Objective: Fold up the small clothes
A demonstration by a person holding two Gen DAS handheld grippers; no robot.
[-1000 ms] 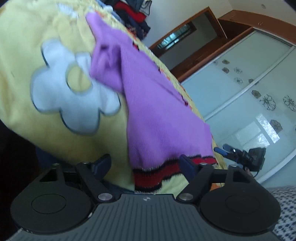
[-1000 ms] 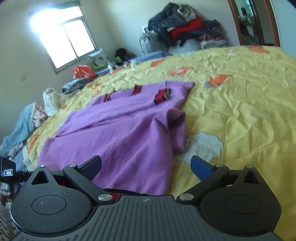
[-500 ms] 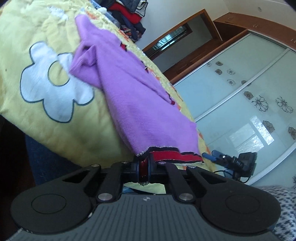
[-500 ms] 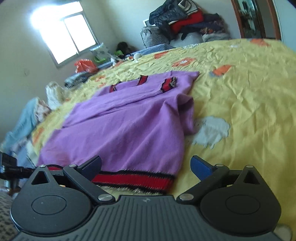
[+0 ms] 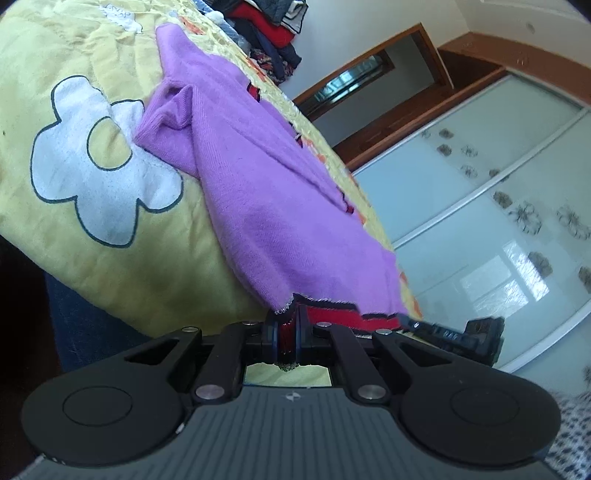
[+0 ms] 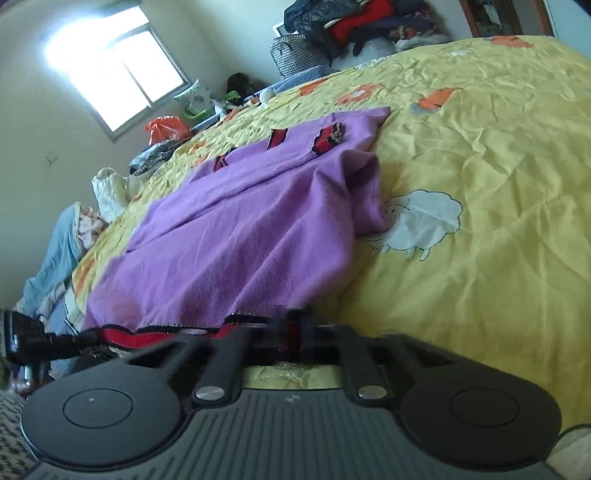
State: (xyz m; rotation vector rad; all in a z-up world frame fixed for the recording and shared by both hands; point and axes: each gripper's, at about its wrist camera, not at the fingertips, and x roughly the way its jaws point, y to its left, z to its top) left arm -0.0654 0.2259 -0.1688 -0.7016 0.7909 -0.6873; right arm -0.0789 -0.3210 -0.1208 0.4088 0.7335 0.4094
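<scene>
A yellow bedsheet (image 6: 480,229) printed with white flowers and sheep spreads out ahead of both grippers and fills most of each view. Beyond it, straight ahead of the right gripper, a heap of dark and red clothes (image 6: 354,26) sits against the far wall, and a bright window (image 6: 110,74) stands up and to its left. Up and to the right of the left gripper run frosted sliding wardrobe doors (image 5: 498,192) with flower motifs.

The purple sweater (image 6: 251,229) lies flat on the sheet, reaching away from both grippers, with a sleeve bunched on its right side as the right gripper sees it. Its red and black striped hem (image 5: 354,317) is the edge nearest the grippers, at the near edge of the bed.

The left gripper (image 5: 287,334) has its jaws pressed together on one corner of that hem, red knit pinched between the pads. The right gripper (image 6: 291,332), blurred in its own view, has its jaws together on the hem at the opposite corner. Each gripper's black body shows at the far end of the hem in the other's view.
</scene>
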